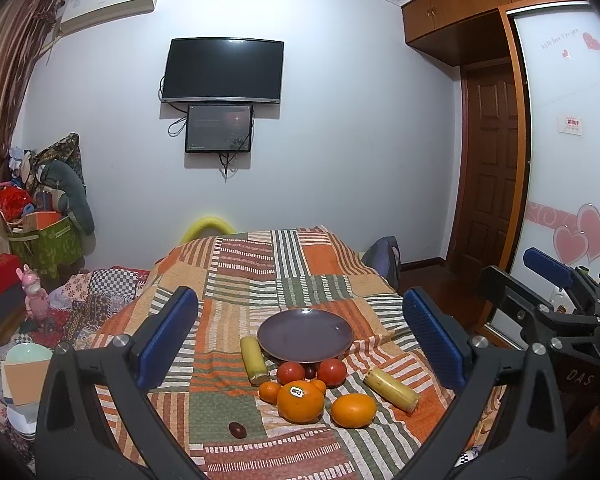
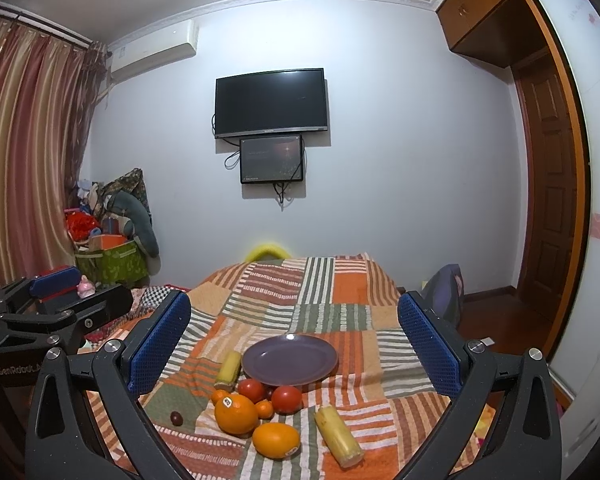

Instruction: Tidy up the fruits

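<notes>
Both grippers hover above the patchwork blanket [image 1: 236,276] with nothing in them; the left gripper [image 1: 300,332] has its blue pads spread wide, and the right gripper [image 2: 294,340] is just as wide apart, neither touching any fruit; the purple plate [image 1: 306,314] sits bare in the middle of the bed, and the fruit is bunched against its near rim: two tomatoes [image 1: 291,372] touching the edge, a dark little fruit wedged between them, small mandarins tucked beside the big stickered orange [image 1: 301,402], a second orange [image 1: 354,410] just to its right, two yellow cylinders [image 1: 254,360] flanking the group, and one dark plum-like fruit [image 1: 237,430] lying apart toward the left; risks now, as I read it: the bedding is soft and rumpled, so a round orange nudged by a pad could roll away down the slope or off the bed; the pile is tight, so closing on one piece may shove its neighbours; tomatoes look soft, and a hard squeeze could bruise or split them; the plate rests on yielding cloth and could tip if loaded on one rim; the two tools are close together and could clash over the same target; writing: the orange's sticker shows characters too small to read; the other tool's body reads "GenRobot" in the right view and "DAS" in the left; wardrobe script is illegible.
</notes>
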Tool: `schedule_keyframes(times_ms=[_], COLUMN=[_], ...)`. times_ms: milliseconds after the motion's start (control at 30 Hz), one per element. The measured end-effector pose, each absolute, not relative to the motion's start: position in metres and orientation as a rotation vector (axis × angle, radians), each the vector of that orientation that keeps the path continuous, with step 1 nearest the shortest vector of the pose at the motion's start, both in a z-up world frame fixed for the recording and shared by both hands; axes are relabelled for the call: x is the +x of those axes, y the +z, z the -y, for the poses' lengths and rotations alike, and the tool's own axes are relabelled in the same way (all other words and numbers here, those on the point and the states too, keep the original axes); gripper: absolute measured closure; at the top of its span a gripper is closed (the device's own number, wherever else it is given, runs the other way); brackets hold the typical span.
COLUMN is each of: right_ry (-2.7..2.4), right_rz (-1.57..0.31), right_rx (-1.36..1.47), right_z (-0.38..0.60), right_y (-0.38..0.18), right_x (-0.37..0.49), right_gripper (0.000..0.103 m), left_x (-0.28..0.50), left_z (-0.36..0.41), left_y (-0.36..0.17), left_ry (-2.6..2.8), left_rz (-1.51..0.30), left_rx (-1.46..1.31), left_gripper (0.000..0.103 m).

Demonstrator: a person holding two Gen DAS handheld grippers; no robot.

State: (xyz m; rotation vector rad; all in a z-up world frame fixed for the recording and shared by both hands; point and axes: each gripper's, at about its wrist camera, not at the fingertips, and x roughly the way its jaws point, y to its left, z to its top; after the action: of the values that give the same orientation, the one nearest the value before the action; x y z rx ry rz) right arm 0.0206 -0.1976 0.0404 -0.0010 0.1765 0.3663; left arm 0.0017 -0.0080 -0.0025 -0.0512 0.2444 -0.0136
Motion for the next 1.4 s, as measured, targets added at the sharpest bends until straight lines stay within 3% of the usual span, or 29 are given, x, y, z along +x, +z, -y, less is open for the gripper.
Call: schedule_keyframes(times_ms=[1400], right_ry=[0.378], right_rz=[-0.185], right_rx=[0.004], right_z=[0.199], right_y=[0.027], right_x=[0.024], right_gripper=[0.000], left_x=[0.003], left_z=[0.005], left_y=[-0.004], left_ry=[-0.011], left_rz=[-0.248], left_rx=[-0.056], left_gripper=[0.000])
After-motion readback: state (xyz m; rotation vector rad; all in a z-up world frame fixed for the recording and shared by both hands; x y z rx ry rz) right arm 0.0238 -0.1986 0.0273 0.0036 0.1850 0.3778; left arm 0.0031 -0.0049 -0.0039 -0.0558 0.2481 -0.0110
